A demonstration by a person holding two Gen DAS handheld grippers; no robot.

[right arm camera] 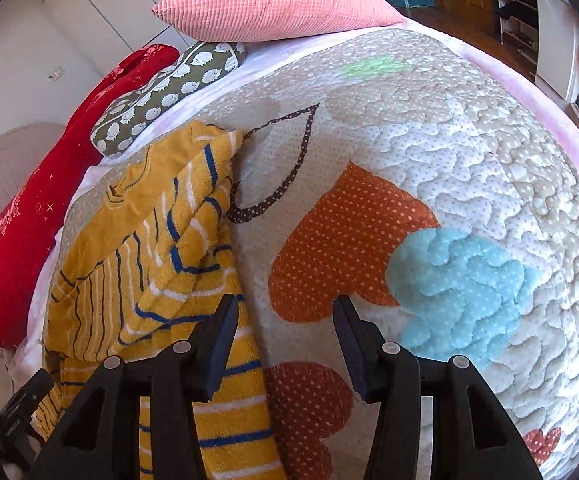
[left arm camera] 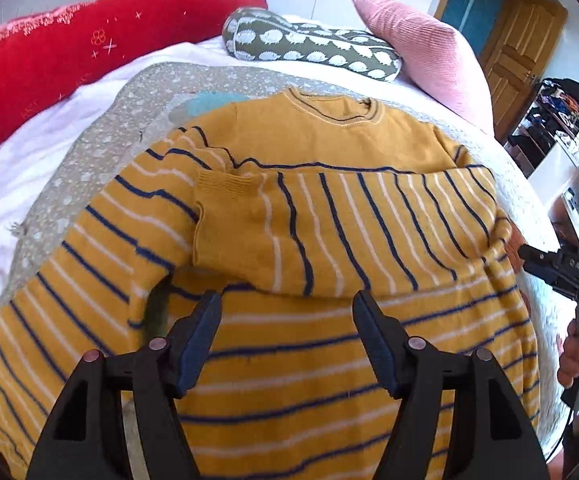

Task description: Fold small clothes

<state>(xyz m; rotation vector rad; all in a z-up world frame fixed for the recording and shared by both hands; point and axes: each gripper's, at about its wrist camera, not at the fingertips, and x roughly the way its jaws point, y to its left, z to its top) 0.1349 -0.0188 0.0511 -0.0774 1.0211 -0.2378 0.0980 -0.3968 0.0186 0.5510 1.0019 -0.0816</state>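
Note:
A small mustard-yellow sweater with navy and white stripes lies on the quilted blanket, collar away from me, with one sleeve folded across its chest. My left gripper is open and empty, just above the sweater's lower body. My right gripper is open and empty over the quilt, beside the sweater's right edge. The right gripper's body and the hand that holds it show at the right edge of the left wrist view.
A quilted blanket with orange and blue patches covers the bed. A pink pillow, a hedgehog-print bolster and a red cushion lie at the head. A wooden door and shelves stand at the right.

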